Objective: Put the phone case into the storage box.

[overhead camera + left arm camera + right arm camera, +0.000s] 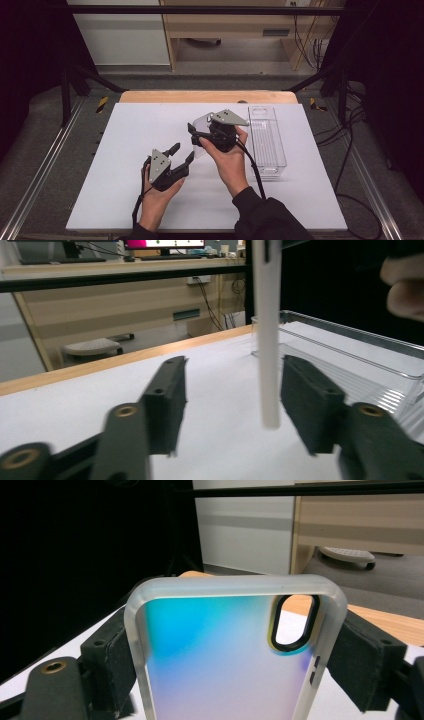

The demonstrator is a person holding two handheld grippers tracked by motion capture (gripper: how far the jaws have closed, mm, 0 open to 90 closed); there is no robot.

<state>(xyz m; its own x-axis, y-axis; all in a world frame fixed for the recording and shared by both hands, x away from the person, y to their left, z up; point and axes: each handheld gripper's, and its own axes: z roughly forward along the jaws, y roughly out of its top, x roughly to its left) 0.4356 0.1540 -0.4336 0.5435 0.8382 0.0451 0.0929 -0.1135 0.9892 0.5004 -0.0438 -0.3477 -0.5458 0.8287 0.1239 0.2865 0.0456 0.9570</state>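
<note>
Centre of the high view: my right gripper (pixel 199 136) is clamped across a phone case (pixel 202 131), holding it up off the white table (pixel 125 150), jaws pressed on its two long edges. Right gripper view confirms it: frosted rim, blue-to-violet back, camera cutout (pixel 293 622) at upper right of the frame, pads tight on both sides. My left gripper (pixel 181 152) sits lower left of the case, jaws apart, nothing between the pads touching yet. Left gripper view has the case edge-on (pixel 267 335), a white vertical strip hanging between my open jaws, nearer the right-hand pad, its bottom end clear of the table as far as I can tell. Clear plastic bin (pixel 267 142) stands right of centre on the table, just beside my right hand (pixel 231 162); looks empty. Read on the step: mid hand-over, or a two-handed regrip, case going right to left. Next move, my guess: shift the left so the strip sits midway between the pads, close on it, check the hold, only then let the right go. Risk: closing off-centre knocks the case askew in the right jaws; the rim looks slick, so a thin bite could slip.
</note>
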